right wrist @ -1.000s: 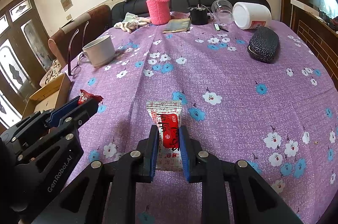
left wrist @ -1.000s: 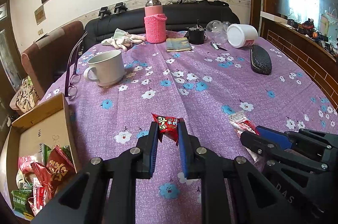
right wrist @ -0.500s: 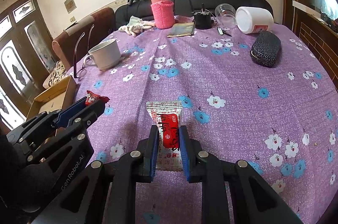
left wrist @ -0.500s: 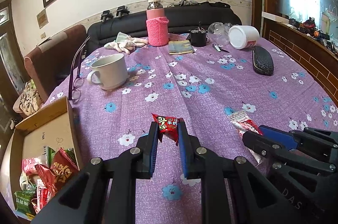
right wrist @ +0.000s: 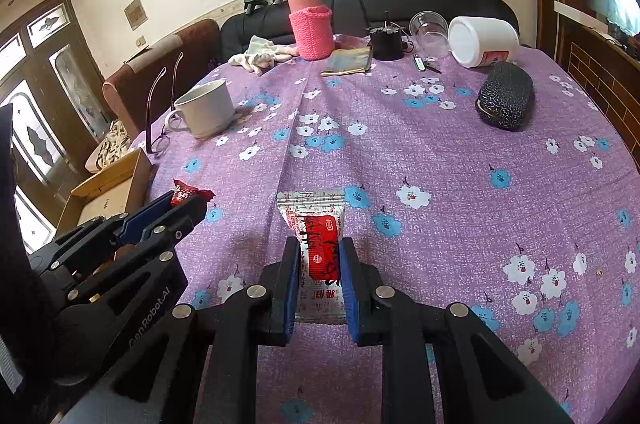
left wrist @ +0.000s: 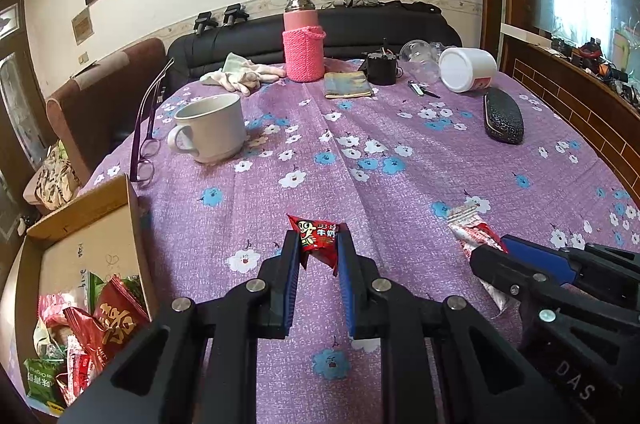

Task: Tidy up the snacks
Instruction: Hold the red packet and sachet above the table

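Snacks are in both grippers: the left gripper [left wrist: 318, 250] clamps a red packet [left wrist: 317, 238], the right gripper [right wrist: 319, 256] a long white-and-red packet [right wrist: 318, 240] pointing away along its fingers. The box [left wrist: 86, 220], already holding snacks, lies left of the left gripper, so that hand is nearer to it.

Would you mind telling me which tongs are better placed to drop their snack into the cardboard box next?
Left. The left tongs grip a red packet nearest the cardboard box; the right tongs, holding the white-and-red packet, sit farther away.
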Demonstrator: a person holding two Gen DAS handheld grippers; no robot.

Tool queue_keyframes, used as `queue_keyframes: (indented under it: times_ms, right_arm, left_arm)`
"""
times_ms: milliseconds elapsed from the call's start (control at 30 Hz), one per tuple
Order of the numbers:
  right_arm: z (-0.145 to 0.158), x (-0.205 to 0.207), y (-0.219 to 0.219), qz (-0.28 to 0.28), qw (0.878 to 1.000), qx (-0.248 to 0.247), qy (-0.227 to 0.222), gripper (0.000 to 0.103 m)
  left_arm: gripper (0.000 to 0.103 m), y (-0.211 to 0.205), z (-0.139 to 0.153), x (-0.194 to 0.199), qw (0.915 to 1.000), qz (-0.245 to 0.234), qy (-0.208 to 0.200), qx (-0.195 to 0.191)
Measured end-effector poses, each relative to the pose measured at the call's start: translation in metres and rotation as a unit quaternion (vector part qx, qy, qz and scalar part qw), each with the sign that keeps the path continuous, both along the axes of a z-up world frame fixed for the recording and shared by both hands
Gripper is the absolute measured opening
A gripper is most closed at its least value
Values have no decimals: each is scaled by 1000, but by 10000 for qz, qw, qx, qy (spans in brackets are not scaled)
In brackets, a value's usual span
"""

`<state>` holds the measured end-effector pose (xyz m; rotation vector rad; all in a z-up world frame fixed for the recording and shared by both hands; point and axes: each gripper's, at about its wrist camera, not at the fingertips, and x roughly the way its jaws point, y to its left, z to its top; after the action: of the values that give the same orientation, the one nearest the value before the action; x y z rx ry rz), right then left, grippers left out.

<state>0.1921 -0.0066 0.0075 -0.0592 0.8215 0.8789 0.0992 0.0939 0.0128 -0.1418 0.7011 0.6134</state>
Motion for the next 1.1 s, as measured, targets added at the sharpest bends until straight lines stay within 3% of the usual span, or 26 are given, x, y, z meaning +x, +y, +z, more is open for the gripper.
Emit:
queue_keyframes:
  times_ms: [1100]
  right_arm:
    - [0, 2, 0, -146, 9998, -59, -144, 21]
  left_arm:
    - [18, -1, 1, -2, 10000, -20, 19, -85]
